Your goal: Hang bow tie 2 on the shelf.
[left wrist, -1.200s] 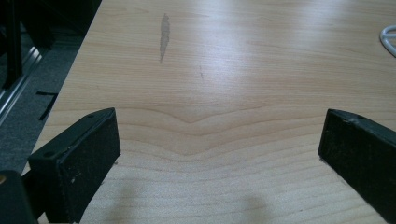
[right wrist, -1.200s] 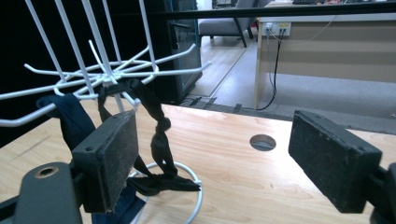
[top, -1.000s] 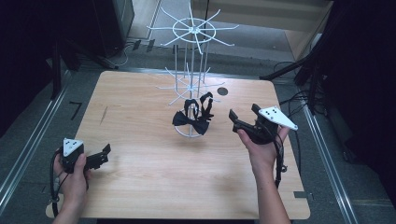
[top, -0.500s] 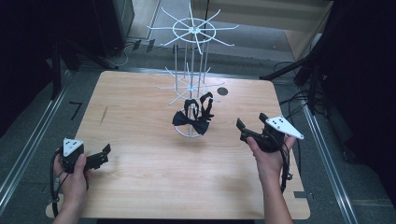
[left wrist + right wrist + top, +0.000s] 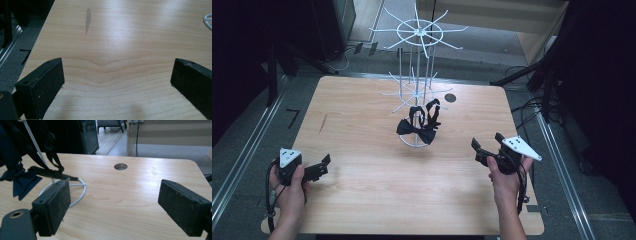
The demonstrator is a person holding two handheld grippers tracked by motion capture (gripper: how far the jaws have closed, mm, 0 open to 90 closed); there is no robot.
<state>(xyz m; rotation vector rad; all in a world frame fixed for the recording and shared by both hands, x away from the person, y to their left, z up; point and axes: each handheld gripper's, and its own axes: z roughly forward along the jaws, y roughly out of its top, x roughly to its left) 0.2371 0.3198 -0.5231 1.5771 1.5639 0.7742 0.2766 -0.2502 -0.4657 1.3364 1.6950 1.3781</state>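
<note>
A white wire display stand (image 5: pixel 417 36) rises from a ring base (image 5: pixel 416 144) at the table's middle. A dark bow tie (image 5: pixel 417 130) with black straps hangs low on it, over the ring; the bow tie (image 5: pixel 21 180) and white ring (image 5: pixel 80 192) appear at the left of the right gripper view. My right gripper (image 5: pixel 488 145) is held open to the right of the stand, apart from it, jaws empty. My left gripper (image 5: pixel 323 165) rests open near the table's front left corner, with bare wood (image 5: pixel 115 62) between its jaws.
The wooden table (image 5: pixel 362 190) has a round cable hole (image 5: pixel 450 97) behind the stand, also seen as a hole (image 5: pixel 120 166) ahead of the right gripper. Metal rails (image 5: pixel 242 160) run along both sides. Cables (image 5: pixel 532 107) lie on the floor at the right.
My right gripper has drawn back from beside the stand toward the front right of the table and sunk lower. The left gripper has stayed put.
</note>
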